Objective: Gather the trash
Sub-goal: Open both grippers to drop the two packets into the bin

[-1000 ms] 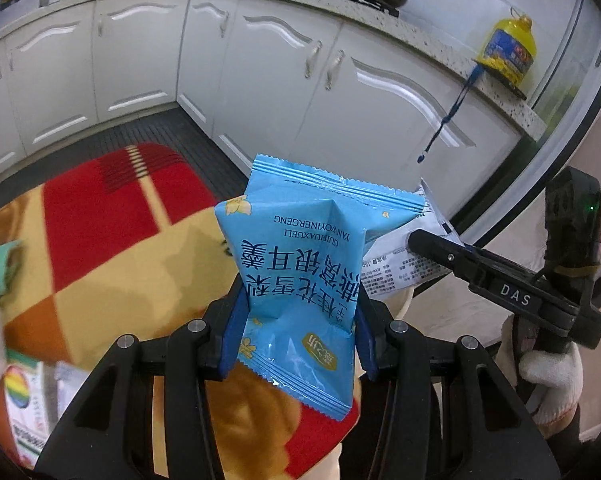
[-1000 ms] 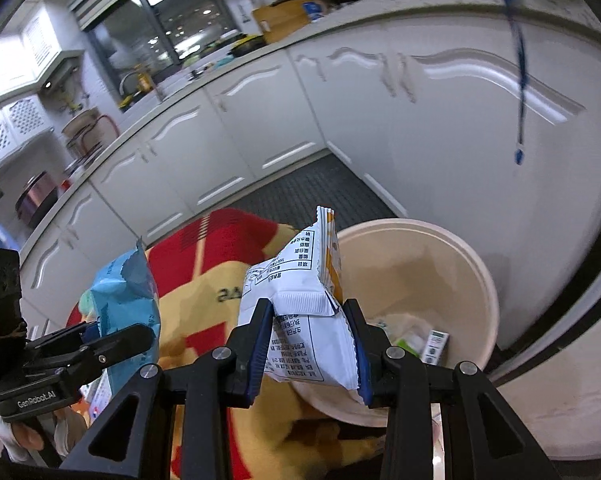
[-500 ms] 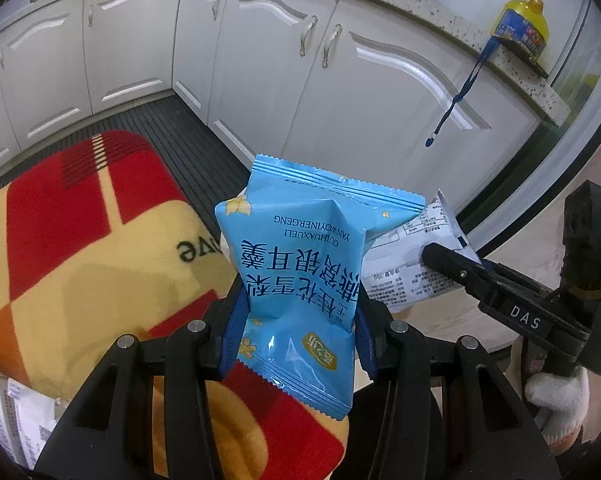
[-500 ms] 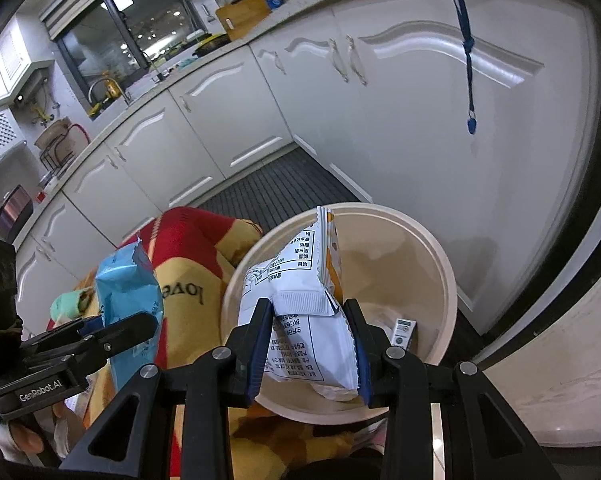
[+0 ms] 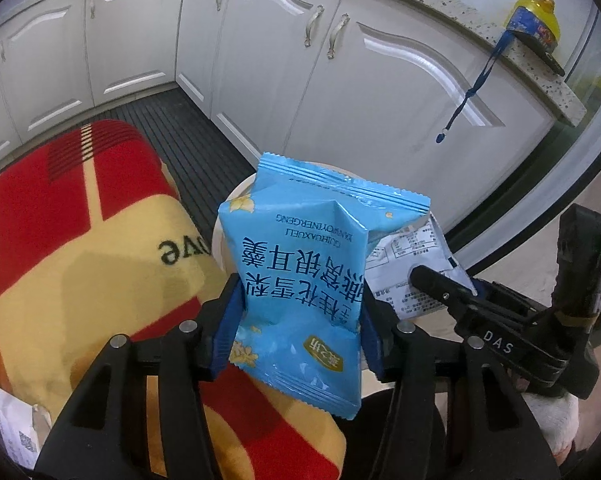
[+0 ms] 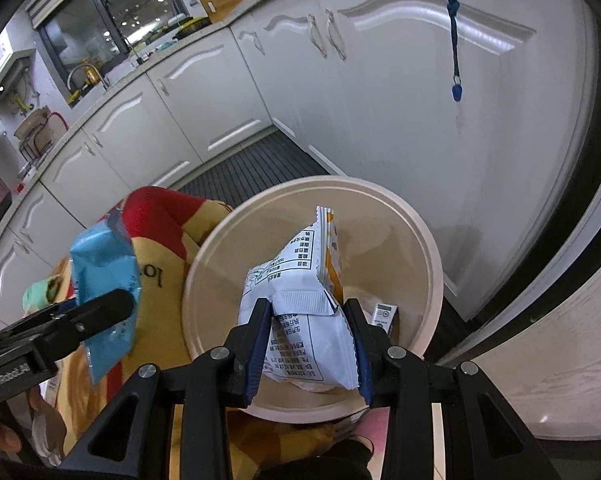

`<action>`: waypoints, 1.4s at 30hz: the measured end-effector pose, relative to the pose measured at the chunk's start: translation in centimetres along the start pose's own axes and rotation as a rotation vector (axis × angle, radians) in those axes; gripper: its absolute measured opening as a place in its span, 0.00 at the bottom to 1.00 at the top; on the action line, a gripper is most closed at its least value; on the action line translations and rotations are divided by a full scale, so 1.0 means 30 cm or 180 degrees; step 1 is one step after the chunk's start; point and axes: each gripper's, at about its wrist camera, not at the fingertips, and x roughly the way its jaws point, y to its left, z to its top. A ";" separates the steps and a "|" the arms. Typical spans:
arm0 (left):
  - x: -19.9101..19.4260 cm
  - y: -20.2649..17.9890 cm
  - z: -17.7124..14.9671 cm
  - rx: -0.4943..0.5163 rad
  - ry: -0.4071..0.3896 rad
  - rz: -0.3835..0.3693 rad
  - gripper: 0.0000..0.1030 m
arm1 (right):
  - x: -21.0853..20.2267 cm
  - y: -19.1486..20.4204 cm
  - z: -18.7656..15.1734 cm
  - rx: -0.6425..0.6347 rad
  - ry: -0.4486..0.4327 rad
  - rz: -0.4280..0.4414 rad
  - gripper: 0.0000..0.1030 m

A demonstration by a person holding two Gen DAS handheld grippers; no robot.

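1. The round beige waste bin point(image 6: 428, 248) is standing on the floor against the white kitchen cabinets point(image 6: 400, 92), with a small carton point(image 6: 384, 316) already lying inside; a red and yellow blanket point(image 5: 72, 240) is lying just beside it.
2. The white snack packet point(image 6: 300, 304) is being held upright in the right tongs point(image 6: 308, 344), directly over the bin's mouth, so the drop is judged to lie straight below.
3. The blue snack packet point(image 5: 304, 280) is being kept between the pads of the left tongs point(image 5: 300, 320), whose jaws have just been opening; whether the pads are still pressing cannot be told.
4. That packet is being carried over the blanket at the bin's rim, so the right tongs are judged nearer the drop.
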 end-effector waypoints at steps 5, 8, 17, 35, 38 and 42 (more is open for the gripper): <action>0.015 0.019 0.003 -0.0081 0.0054 -0.0044 0.59 | 0.019 -0.020 -0.002 0.0052 0.0007 -0.0040 0.46; 0.020 0.030 -0.001 -0.0125 0.0083 -0.0074 0.64 | 0.020 -0.018 -0.009 0.0043 0.0031 -0.0063 0.47; 0.006 0.033 -0.011 -0.0120 0.0081 -0.0094 0.64 | 0.022 -0.010 -0.013 0.0096 0.0101 -0.0032 0.48; -0.007 0.089 0.040 -0.0586 0.0056 -0.0743 0.74 | -0.003 -0.004 -0.014 0.0119 0.0059 -0.0071 0.54; -0.007 0.080 0.057 -0.0542 0.0072 -0.0655 0.75 | -0.012 -0.012 -0.012 0.0136 0.0041 -0.0088 0.54; -0.014 0.074 0.043 -0.0486 0.0072 -0.0549 0.75 | -0.023 -0.028 -0.010 0.0171 0.0014 -0.0092 0.54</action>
